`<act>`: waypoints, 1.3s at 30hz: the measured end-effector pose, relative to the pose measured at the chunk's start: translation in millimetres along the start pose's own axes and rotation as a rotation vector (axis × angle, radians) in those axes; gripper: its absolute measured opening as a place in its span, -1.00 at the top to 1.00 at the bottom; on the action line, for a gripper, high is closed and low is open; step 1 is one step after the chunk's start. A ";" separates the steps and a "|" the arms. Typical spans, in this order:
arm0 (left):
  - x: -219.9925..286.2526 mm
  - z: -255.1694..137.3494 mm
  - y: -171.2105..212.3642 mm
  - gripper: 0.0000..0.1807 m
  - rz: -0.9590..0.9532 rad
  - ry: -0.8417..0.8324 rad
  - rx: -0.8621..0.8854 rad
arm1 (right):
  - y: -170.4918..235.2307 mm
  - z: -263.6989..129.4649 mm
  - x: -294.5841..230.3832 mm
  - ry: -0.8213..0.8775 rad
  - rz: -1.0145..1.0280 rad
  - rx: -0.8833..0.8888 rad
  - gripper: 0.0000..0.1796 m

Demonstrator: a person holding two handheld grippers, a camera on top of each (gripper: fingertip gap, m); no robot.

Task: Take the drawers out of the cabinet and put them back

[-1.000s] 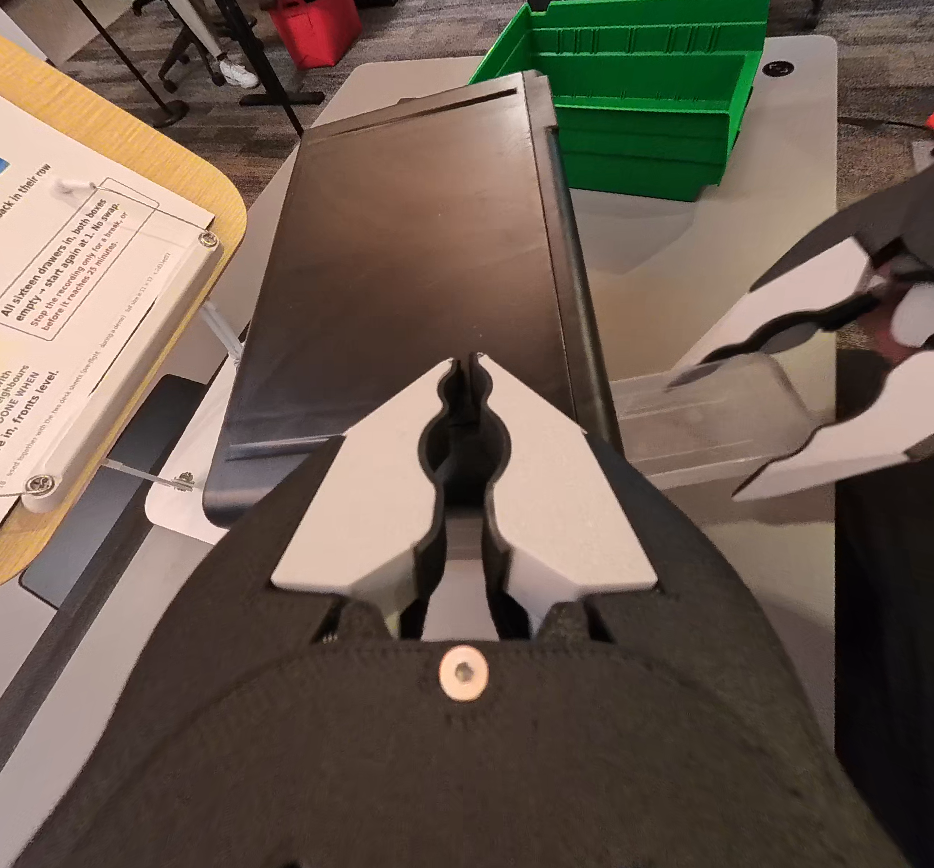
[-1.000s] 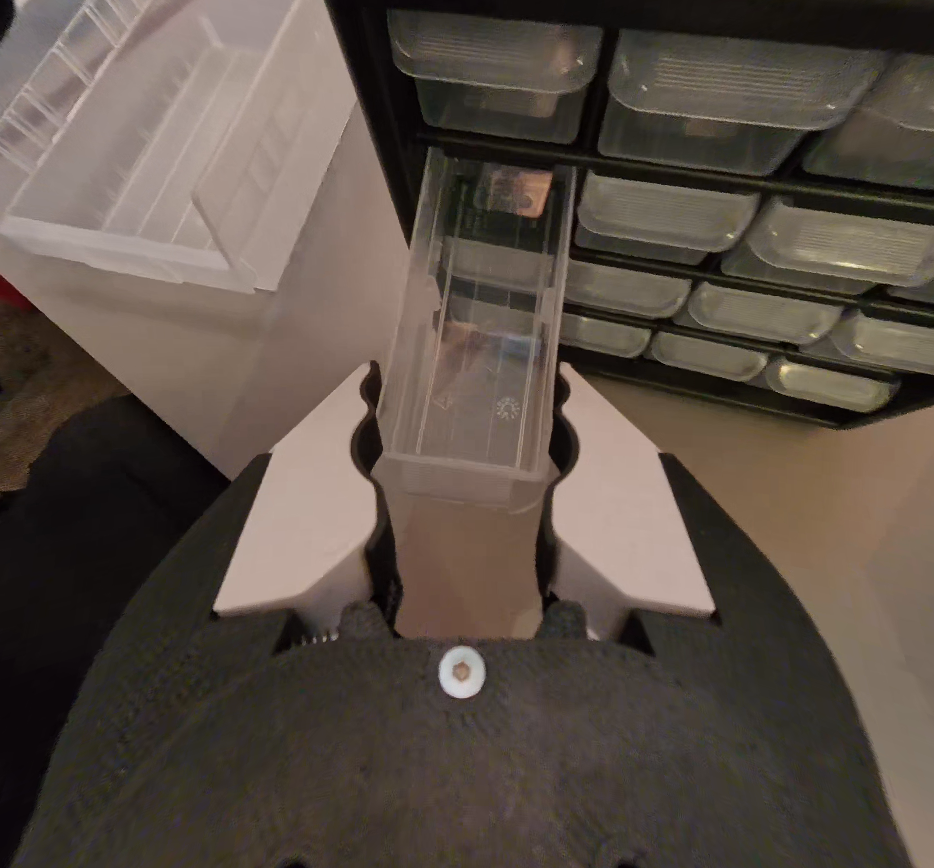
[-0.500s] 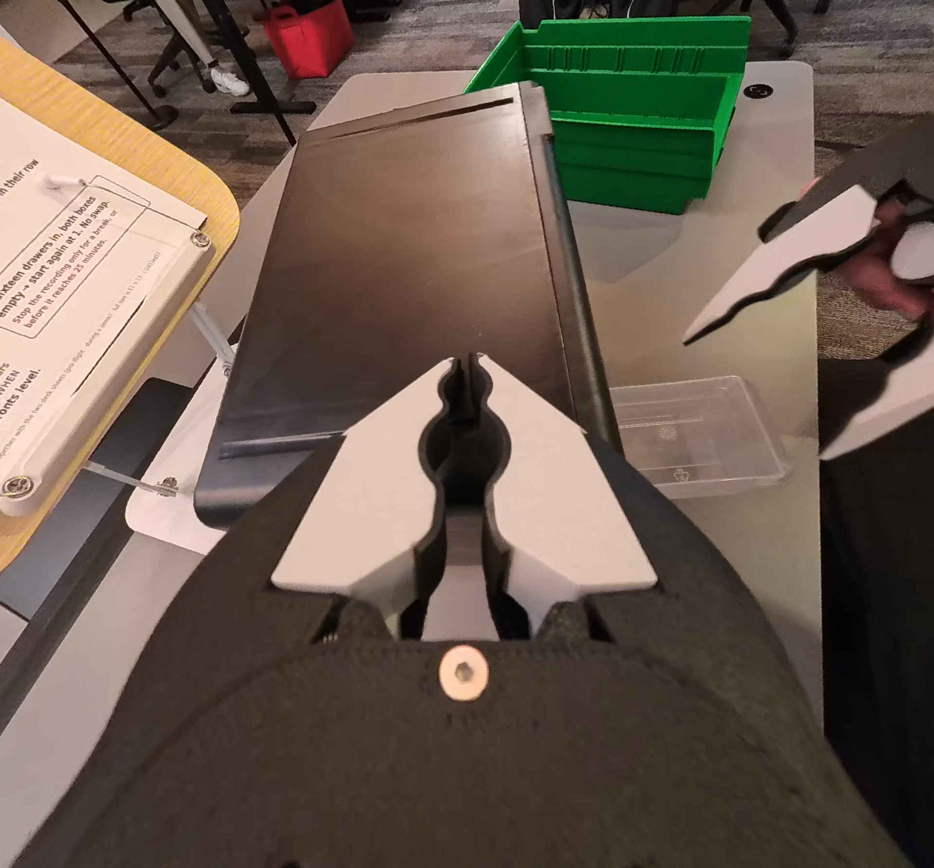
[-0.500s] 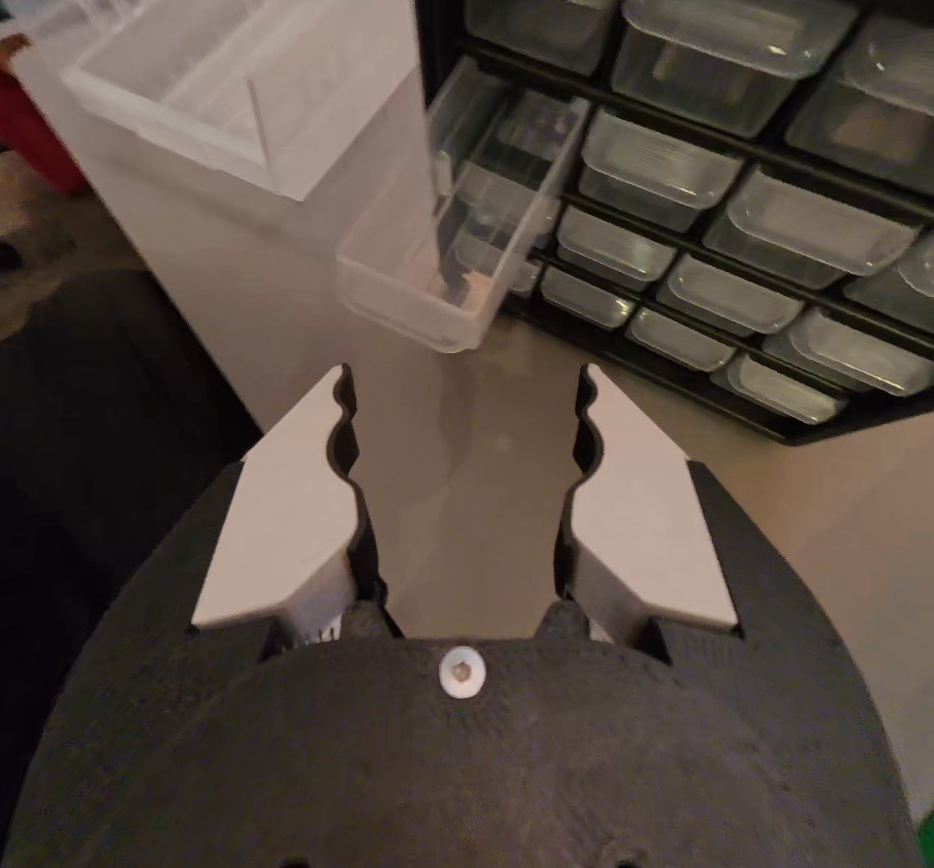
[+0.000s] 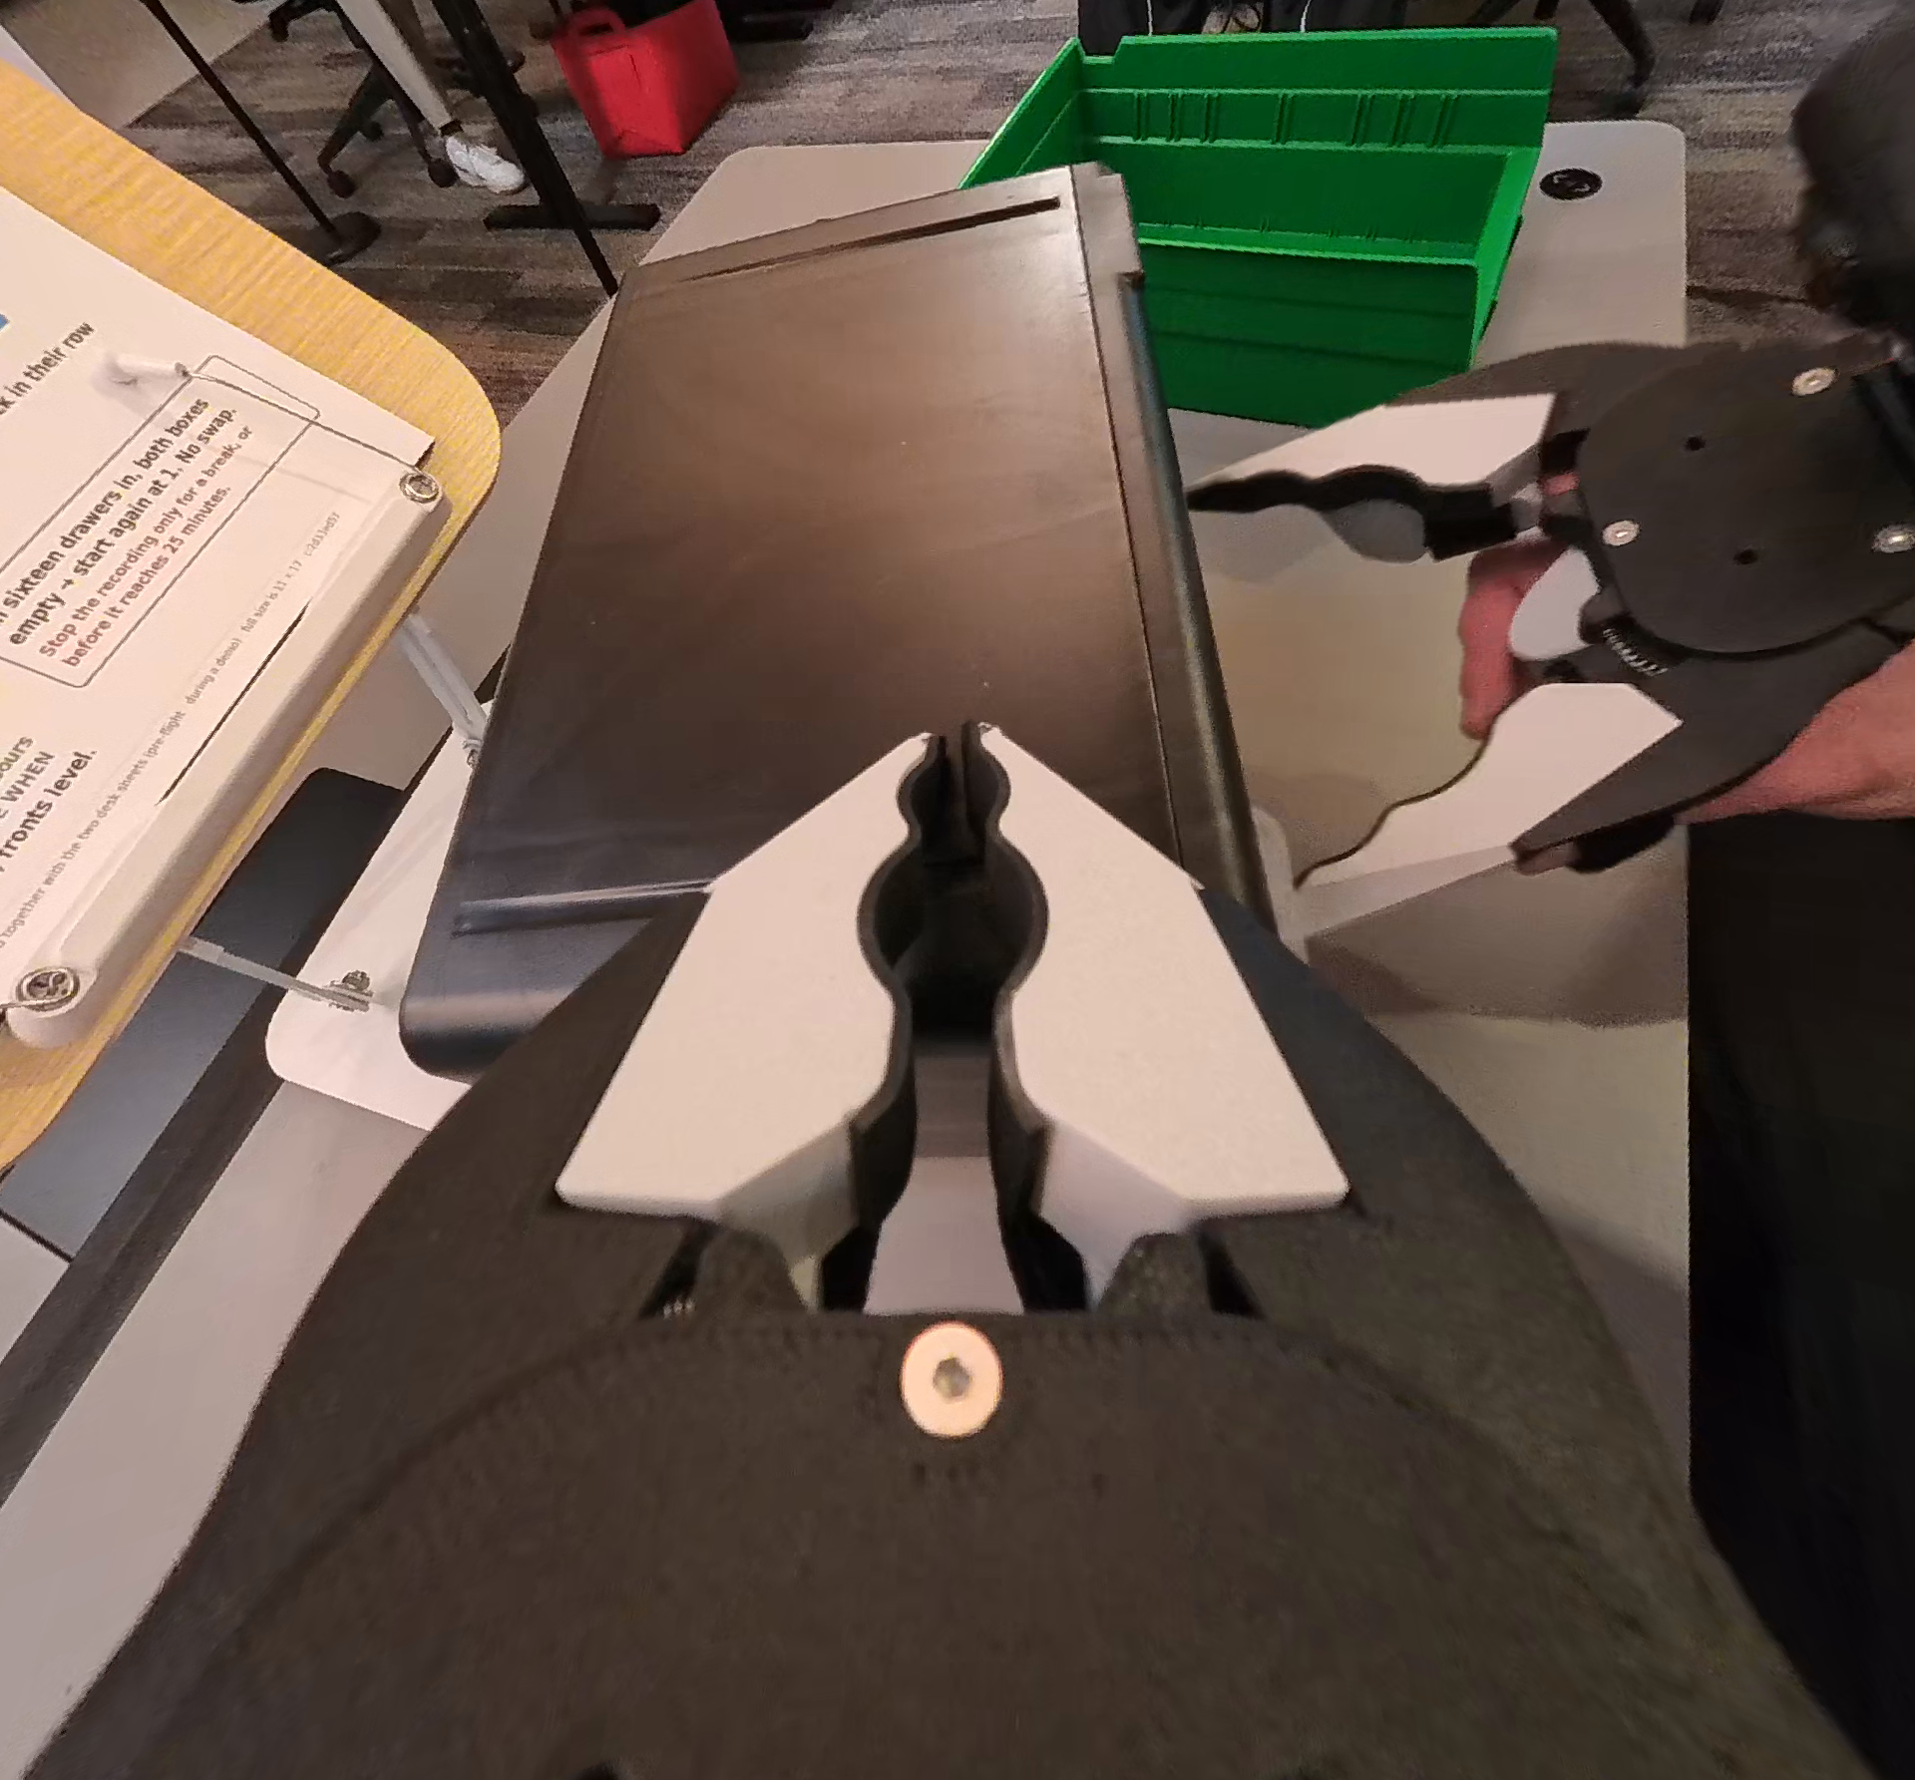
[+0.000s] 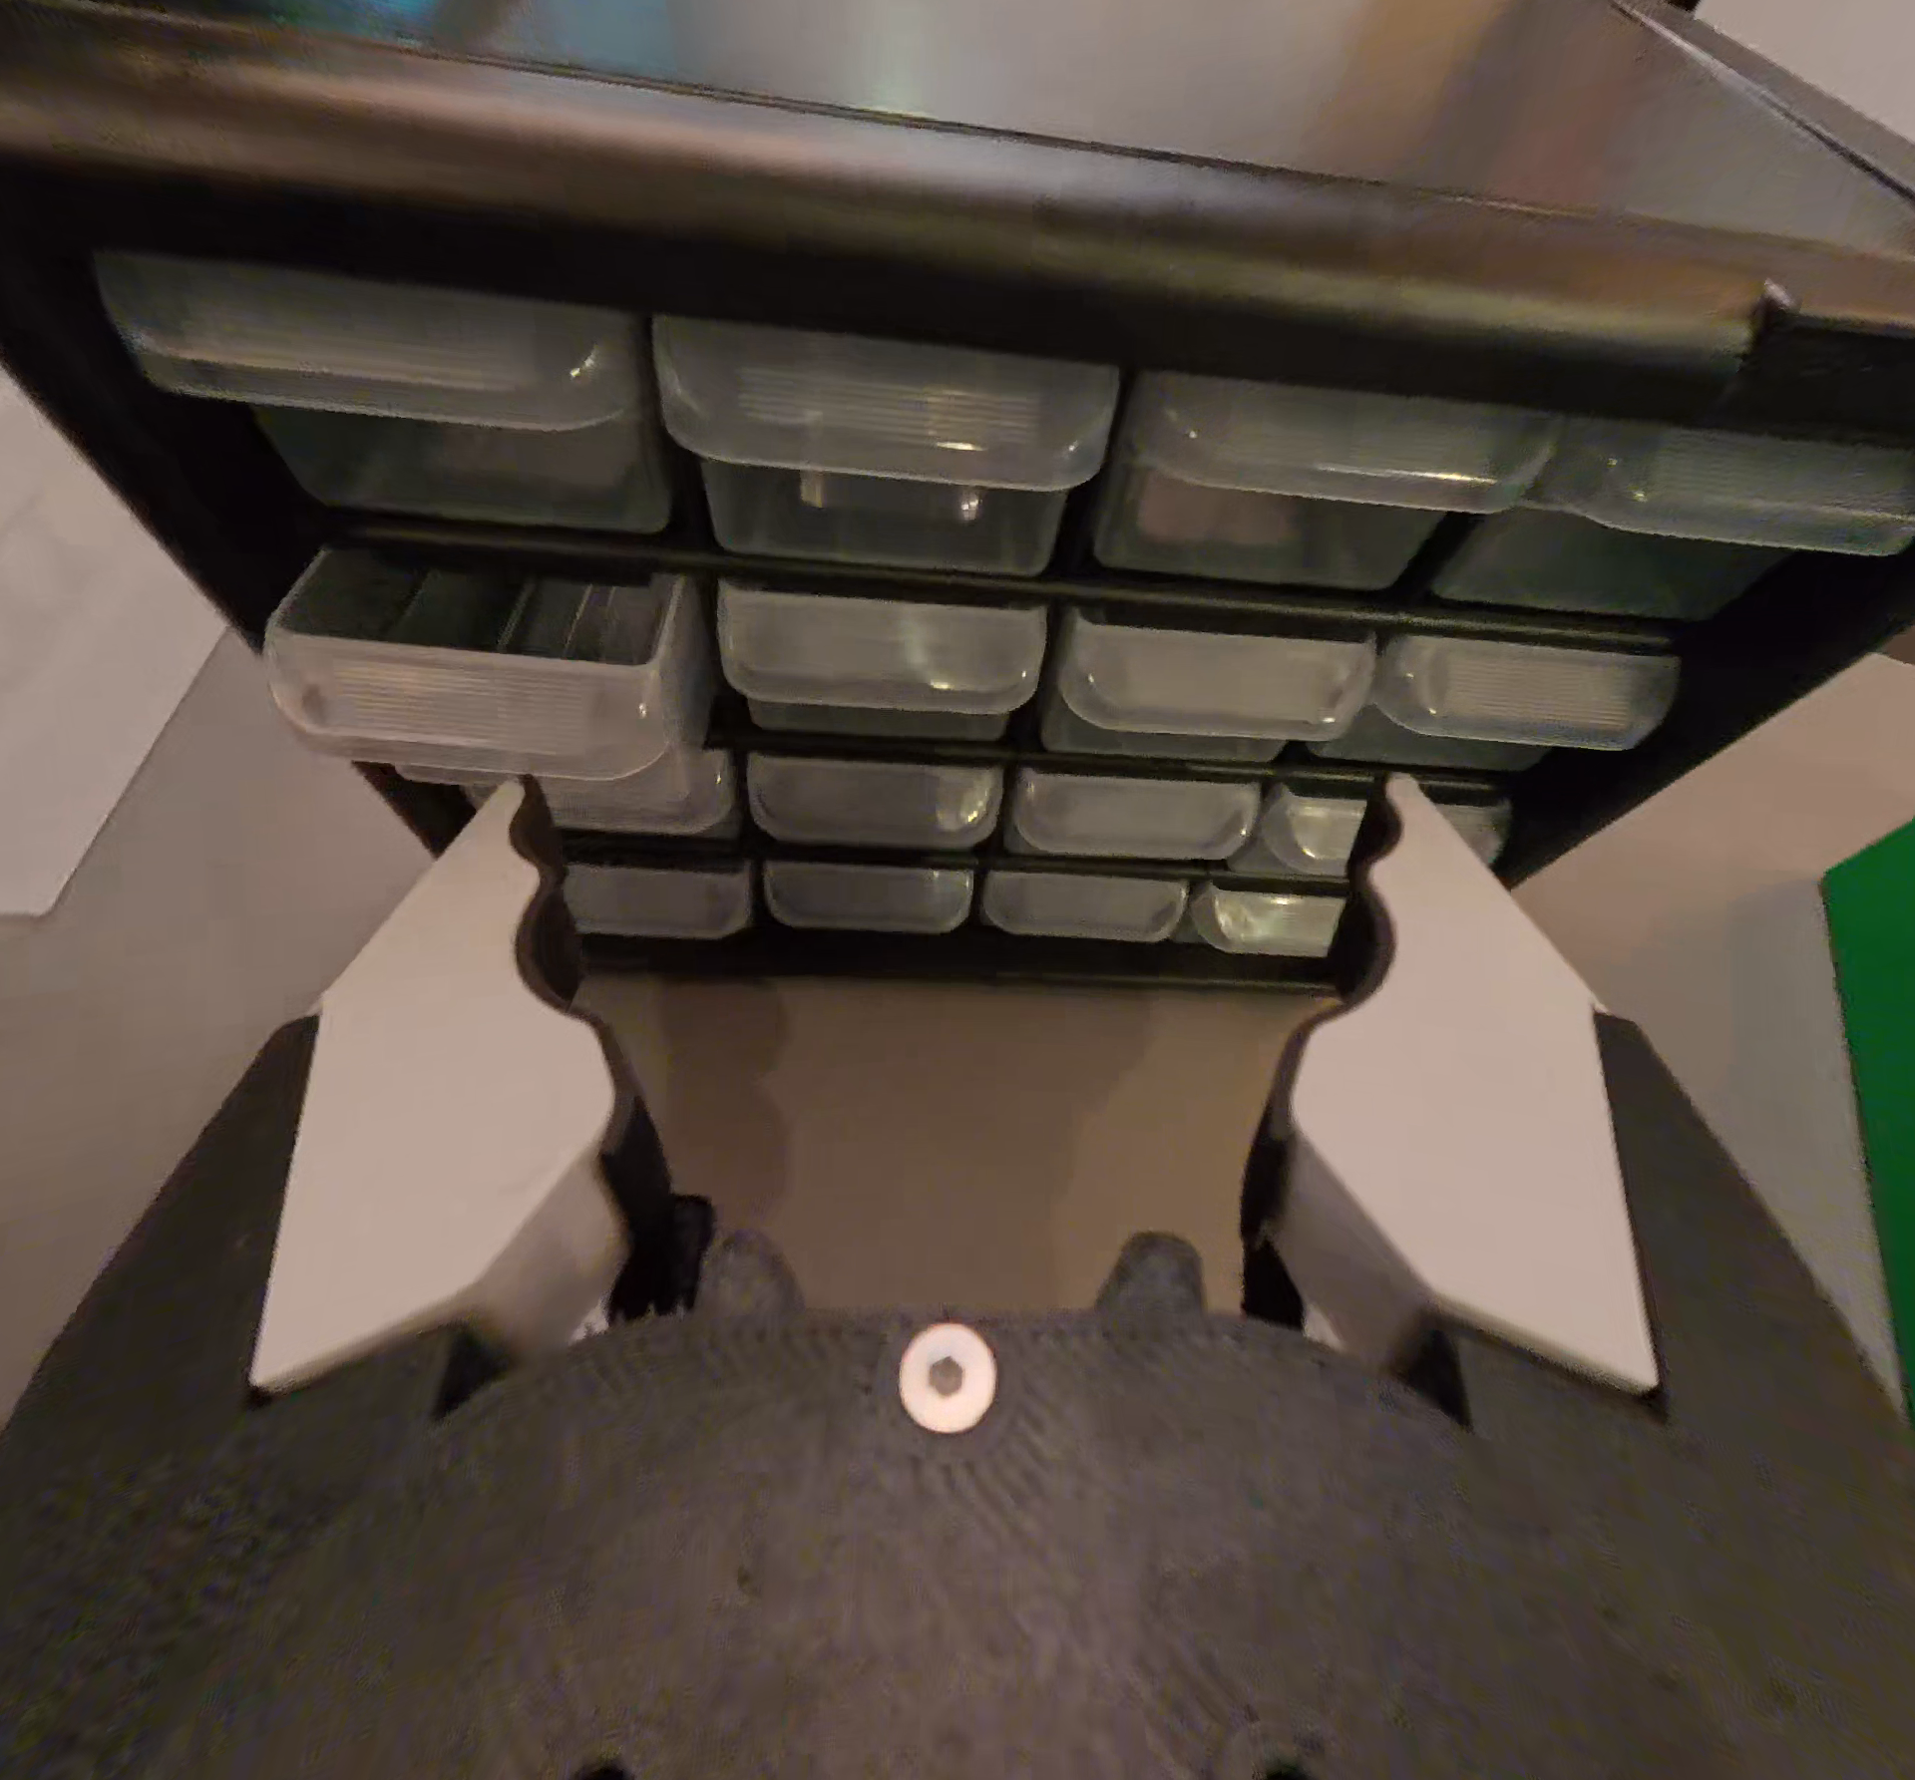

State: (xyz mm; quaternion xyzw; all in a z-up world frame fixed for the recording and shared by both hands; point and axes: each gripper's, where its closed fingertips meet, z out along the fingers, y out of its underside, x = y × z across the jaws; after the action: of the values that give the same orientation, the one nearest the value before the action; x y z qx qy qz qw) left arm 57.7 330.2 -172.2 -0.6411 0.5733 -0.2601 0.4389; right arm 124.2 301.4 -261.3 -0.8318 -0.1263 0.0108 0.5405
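Note:
The black cabinet [image 6: 1036, 207] holds rows of clear drawers. The leftmost drawer of the second row [image 6: 466, 684] sticks out a little from its slot; the others sit in. My right gripper [image 6: 953, 793] is open wide and empty, facing the cabinet's lower rows from just above the table. In the left wrist view it [image 5: 1358, 674] is held by a hand to the right of the cabinet. My left gripper [image 5: 959, 736] is shut and empty, over the near end of the cabinet's top [image 5: 829, 487].
A green bin [image 5: 1316, 207] stands on the white table [image 5: 1617, 207] behind the cabinet, and its edge shows in the right wrist view [image 6: 1865, 953]. A wooden desk with a printed sheet on a board [image 5: 155, 591] is at the left. A red bag [image 5: 642, 73] and chairs stand on the floor.
My right gripper let go of the drawer it held pulled far out, opened wide and swung to face the cabinet front. The drawer now sits mostly in its slot. My left gripper stayed put.

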 end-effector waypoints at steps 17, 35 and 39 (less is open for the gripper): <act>-2.3 -1.2 0.7 0.92 0.005 -0.018 -0.011 | -11.7 8.0 42.0 -0.029 0.150 0.110 -0.58; -3.8 -14.4 6.2 0.69 -0.007 -0.031 -0.091 | 1.6 22.2 81.0 -0.416 0.075 0.223 -0.52; -6.2 -14.7 7.6 0.70 -0.028 -0.018 -0.089 | 4.9 12.2 74.9 -0.446 0.065 0.210 -0.38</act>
State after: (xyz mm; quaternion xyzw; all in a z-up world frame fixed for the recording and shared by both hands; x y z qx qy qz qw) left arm 40.3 332.6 -170.6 -0.6701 0.5715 -0.2347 0.4114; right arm 195.8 327.1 -261.9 -0.7519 -0.2136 0.2246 0.5819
